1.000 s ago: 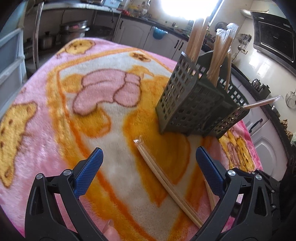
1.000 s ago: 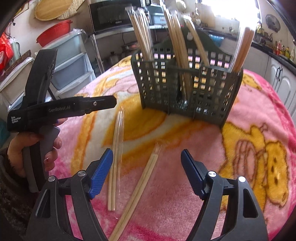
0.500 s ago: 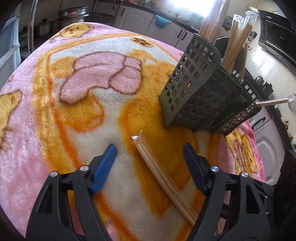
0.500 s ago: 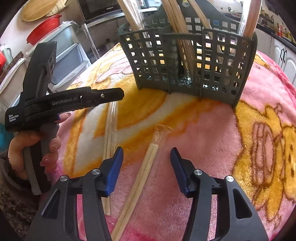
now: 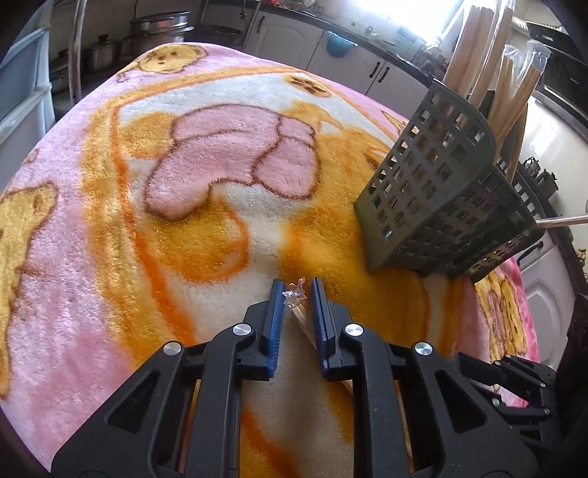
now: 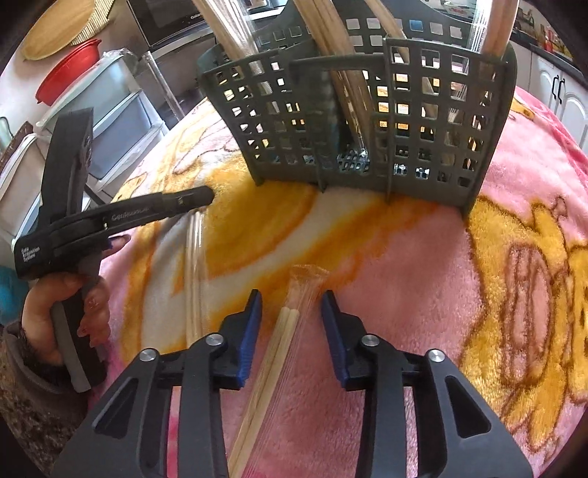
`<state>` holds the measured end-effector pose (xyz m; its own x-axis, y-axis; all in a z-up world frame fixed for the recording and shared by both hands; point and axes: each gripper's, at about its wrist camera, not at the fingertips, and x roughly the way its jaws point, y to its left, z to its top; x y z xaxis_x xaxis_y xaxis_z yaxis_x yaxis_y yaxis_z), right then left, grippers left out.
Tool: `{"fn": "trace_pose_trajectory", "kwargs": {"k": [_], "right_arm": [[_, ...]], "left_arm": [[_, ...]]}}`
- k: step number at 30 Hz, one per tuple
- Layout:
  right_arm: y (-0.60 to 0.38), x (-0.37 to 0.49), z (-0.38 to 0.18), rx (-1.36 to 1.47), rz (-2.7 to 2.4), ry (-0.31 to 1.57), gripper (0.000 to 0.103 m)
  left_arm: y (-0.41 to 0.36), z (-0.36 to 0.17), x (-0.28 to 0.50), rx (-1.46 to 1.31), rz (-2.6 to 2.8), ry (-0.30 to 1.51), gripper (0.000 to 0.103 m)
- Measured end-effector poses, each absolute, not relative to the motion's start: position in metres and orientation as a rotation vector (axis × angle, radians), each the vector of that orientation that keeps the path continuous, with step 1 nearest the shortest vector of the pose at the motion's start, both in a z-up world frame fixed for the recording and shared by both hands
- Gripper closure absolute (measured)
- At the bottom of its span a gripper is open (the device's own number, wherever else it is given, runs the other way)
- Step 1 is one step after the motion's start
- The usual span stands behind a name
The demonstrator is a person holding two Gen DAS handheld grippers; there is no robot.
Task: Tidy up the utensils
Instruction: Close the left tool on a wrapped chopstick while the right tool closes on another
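Note:
A grey slotted utensil basket (image 5: pixel 433 195) (image 6: pixel 367 121) stands on the blanket with several wrapped chopstick pairs upright in it. My left gripper (image 5: pixel 297 290) is nearly shut around the crinkled wrapper tip of a wrapped chopstick pair (image 5: pixel 298 312) lying on the blanket; that pair also shows in the right wrist view (image 6: pixel 194 279). My right gripper (image 6: pixel 291 305) is part open, its fingers on either side of a second wrapped chopstick pair (image 6: pixel 279 353) that lies flat.
A pink and orange fleece blanket (image 5: pixel 183 206) covers the table. Kitchen cabinets (image 5: pixel 294 33) lie beyond the far edge. Plastic drawers (image 6: pixel 110 110) and a red bowl (image 6: pixel 66 70) stand to the left. The left gripper's body (image 6: pixel 110 220) reaches in beside the basket.
Both grippers moved down and forward toward their chopstick pairs. The left jaws closed from wide open to nearly shut on the wrapper tip. The right jaws narrowed around the second pair.

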<state>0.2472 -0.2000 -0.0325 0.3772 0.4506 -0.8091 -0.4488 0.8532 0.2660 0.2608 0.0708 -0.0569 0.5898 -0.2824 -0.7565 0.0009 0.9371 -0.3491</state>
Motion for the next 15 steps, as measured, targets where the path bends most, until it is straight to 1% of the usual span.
{"fn": "trace_pose_trajectory", "kwargs": {"k": [2, 3, 4, 7, 15], "right_arm": [[-0.201, 0.251, -0.033, 0.005, 0.572, 1.036, 0.083], [-0.202, 0.253, -0.033, 0.01, 0.574, 1.037, 0.084], [-0.203, 0.256, -0.033, 0.017, 0.576, 1.04, 0.088], [-0.207, 0.259, -0.033, 0.032, 0.585, 1.04, 0.092], [-0.21, 0.257, -0.019, 0.072, 0.628, 1.01, 0.093]], "left_arm": [[0.071, -0.057, 0.261, -0.332, -0.17, 0.929, 0.093], [0.071, -0.057, 0.261, -0.332, -0.17, 0.928, 0.094], [0.071, -0.057, 0.261, -0.332, -0.169, 0.928, 0.094], [0.073, -0.057, 0.261, -0.34, -0.173, 0.925, 0.095], [0.077, -0.05, 0.253, -0.374, -0.209, 0.896, 0.097]]}}
